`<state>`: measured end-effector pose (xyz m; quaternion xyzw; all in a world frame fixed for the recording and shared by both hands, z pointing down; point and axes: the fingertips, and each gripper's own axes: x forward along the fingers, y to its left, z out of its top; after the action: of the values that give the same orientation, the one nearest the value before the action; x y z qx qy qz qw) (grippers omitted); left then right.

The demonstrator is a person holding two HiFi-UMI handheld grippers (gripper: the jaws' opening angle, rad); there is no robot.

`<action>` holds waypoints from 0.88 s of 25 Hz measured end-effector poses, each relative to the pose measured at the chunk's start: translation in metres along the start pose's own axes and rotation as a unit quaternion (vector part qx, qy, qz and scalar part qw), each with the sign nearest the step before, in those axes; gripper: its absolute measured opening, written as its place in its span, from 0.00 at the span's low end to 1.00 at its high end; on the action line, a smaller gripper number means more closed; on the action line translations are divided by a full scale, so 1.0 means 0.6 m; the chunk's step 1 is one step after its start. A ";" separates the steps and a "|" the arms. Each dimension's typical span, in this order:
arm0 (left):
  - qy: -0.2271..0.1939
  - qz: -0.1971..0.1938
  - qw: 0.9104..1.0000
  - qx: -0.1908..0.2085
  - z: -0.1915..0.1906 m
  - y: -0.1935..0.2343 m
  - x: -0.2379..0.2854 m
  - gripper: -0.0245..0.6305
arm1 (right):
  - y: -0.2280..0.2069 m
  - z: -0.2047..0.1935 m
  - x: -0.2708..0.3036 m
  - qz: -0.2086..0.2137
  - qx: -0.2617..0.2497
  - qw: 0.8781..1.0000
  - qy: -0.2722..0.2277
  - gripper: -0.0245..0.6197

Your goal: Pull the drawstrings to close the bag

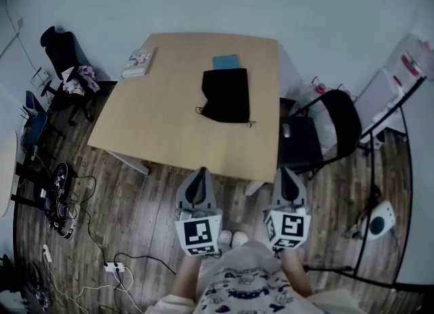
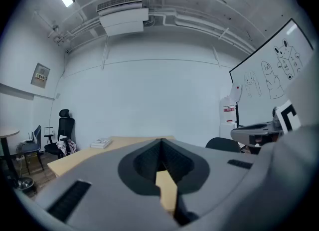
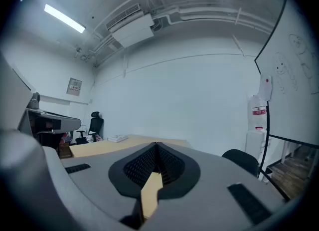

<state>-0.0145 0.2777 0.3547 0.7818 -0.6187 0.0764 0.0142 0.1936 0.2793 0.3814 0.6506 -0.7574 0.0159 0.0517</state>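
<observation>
The left gripper (image 1: 199, 173) and the right gripper (image 1: 288, 172) are both shut tight with nothing in them. They hang low in front of the person, well away from the table (image 1: 163, 116). The black bag (image 1: 226, 95) lies flat on the far half of the table, just in front of a blue thing (image 1: 226, 62). The strings (image 1: 199, 110) are very thin, so a jaw could pinch cloth instead, and the bag would slide, not close. Pulling one side alone could drag it too. The strings are hard to see: a small loop at the bag's near left corner may be one. I cannot find the bag's opening.
</observation>
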 end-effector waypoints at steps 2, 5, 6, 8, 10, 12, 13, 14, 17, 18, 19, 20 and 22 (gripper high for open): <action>-0.001 0.001 1.000 -0.007 0.000 0.000 -0.001 0.04 | 0.001 -0.001 -0.001 -0.002 -0.002 1.000 -0.001 0.04; -0.002 0.003 1.000 -0.024 0.004 -0.004 0.004 0.04 | -0.003 0.001 0.003 -0.001 -0.004 1.000 0.001 0.04; -0.002 0.003 1.000 -0.027 0.004 -0.006 0.006 0.04 | -0.005 0.001 0.005 -0.001 -0.005 1.000 0.002 0.04; -0.002 0.004 1.000 -0.027 0.005 -0.007 0.009 0.04 | -0.009 -0.002 0.007 -0.003 -0.003 1.000 0.006 0.04; -0.001 0.005 1.000 -0.025 0.004 -0.005 0.011 0.04 | -0.009 -0.001 0.009 -0.003 -0.004 1.000 0.003 0.04; 0.001 0.006 1.000 -0.019 0.002 -0.002 0.013 0.04 | -0.008 0.000 0.013 -0.001 -0.006 1.000 -0.001 0.04; 0.002 0.007 1.000 -0.015 0.000 -0.001 0.015 0.04 | -0.008 -0.001 0.015 0.000 -0.006 1.000 0.001 0.04; 0.004 0.008 1.000 -0.013 -0.002 -0.001 0.017 0.04 | -0.009 -0.002 0.017 0.000 -0.006 1.000 0.002 0.04; 0.011 0.012 1.000 -0.013 -0.009 -0.003 0.023 0.04 | -0.012 -0.009 0.026 0.005 -0.006 1.000 0.003 0.04; 0.014 0.013 1.000 -0.008 -0.013 -0.003 0.025 0.04 | -0.013 -0.013 0.030 0.007 -0.005 1.000 0.006 0.04; 0.018 0.015 1.000 -0.006 -0.017 -0.003 0.027 0.04 | -0.013 -0.017 0.034 0.008 -0.005 1.000 0.009 0.04; 0.021 0.018 1.000 -0.007 -0.020 -0.002 0.028 0.04 | -0.013 -0.021 0.038 0.009 -0.004 1.000 0.012 0.04; 0.028 0.026 0.999 -0.006 -0.029 0.000 0.030 0.04 | -0.013 -0.027 0.045 0.012 -0.007 1.000 0.014 0.04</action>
<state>-0.0126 0.2622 0.3744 0.7631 -0.6383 0.0949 0.0344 0.1982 0.2527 0.3998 0.6406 -0.7646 0.0206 0.0671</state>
